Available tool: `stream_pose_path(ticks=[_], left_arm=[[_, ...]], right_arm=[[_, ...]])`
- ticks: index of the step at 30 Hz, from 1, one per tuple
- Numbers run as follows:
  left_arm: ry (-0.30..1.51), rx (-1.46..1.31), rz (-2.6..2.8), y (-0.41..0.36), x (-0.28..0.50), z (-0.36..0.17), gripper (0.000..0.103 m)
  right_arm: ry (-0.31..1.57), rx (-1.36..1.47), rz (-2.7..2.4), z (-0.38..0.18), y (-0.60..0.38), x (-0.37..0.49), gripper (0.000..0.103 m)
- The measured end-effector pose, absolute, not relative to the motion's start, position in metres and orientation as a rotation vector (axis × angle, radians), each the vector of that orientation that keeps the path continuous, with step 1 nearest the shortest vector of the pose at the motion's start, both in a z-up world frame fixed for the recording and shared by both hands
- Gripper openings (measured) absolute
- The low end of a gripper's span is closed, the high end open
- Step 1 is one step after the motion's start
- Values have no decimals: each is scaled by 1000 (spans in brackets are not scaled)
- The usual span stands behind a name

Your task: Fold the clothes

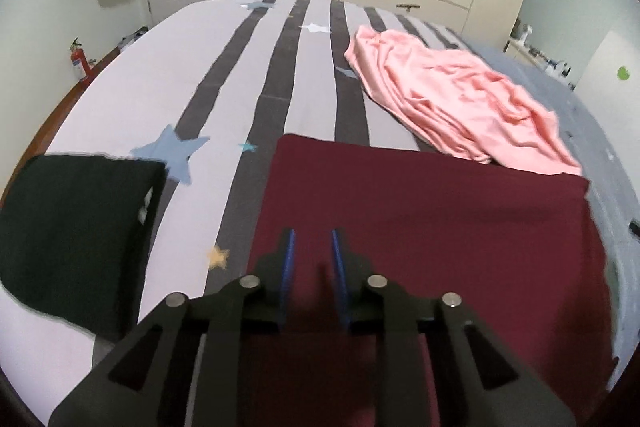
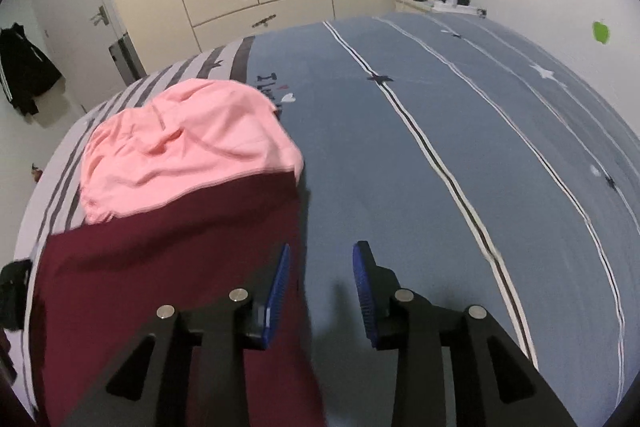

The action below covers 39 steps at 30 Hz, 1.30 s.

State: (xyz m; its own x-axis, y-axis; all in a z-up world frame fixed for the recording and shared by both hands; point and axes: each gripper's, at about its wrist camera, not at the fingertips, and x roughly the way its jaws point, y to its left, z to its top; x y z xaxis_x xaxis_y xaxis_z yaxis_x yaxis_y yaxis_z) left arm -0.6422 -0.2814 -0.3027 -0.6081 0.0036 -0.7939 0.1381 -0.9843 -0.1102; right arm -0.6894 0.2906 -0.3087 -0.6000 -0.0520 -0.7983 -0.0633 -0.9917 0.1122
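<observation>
Nearest, the left gripper (image 1: 312,255) hangs over the maroon garment (image 1: 440,227), its blue pads parted by a narrow gap with nothing between them. The right gripper (image 2: 322,267) stands wider apart and equally empty, over the garment's right edge where it meets the blue-grey bedcover (image 2: 440,147). Both point steeply down at the bed without touching the cloth.

The maroon garment lies flat with straight edges, so a fold on it looks just finished and let go. Left of it a dark folded garment (image 1: 72,235) rests on the striped part of the cover.

Beyond the maroon piece, touching its far edge, lies the crumpled pink garment (image 1: 452,99). It seems the next job: the maroon needs setting aside, then the pink must be pulled near and spread flat, each gripper pinching a hem or shoulder.
</observation>
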Motion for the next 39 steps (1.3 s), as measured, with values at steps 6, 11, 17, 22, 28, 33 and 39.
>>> stream_pose_path(ticks=[6, 11, 17, 22, 28, 33, 39], left_arm=[[287, 1408, -2718, -280, -576, -299, 22], [272, 1486, -2696, -275, -525, -306, 22], [256, 1525, -2683, -271, -465, -301, 22], [230, 1528, -2667, -271, -411, -300, 22], [242, 1484, -2611, -270, -336, -301, 22], [224, 1455, -2597, -257, -283, -299, 22], [190, 1464, -2582, -246, -250, -306, 23]], right_arm=[[191, -1496, 2733, -324, 271, -598, 30], [185, -1546, 2667, -330, 264, -533, 30], [219, -1541, 2608, -325, 276, -457, 30], [227, -1524, 2564, -323, 295, -401, 30], [227, -1513, 2545, -333, 324, -356, 30], [218, -1499, 2550, -339, 351, -324, 32], [190, -1460, 2543, -345, 380, -314, 47]])
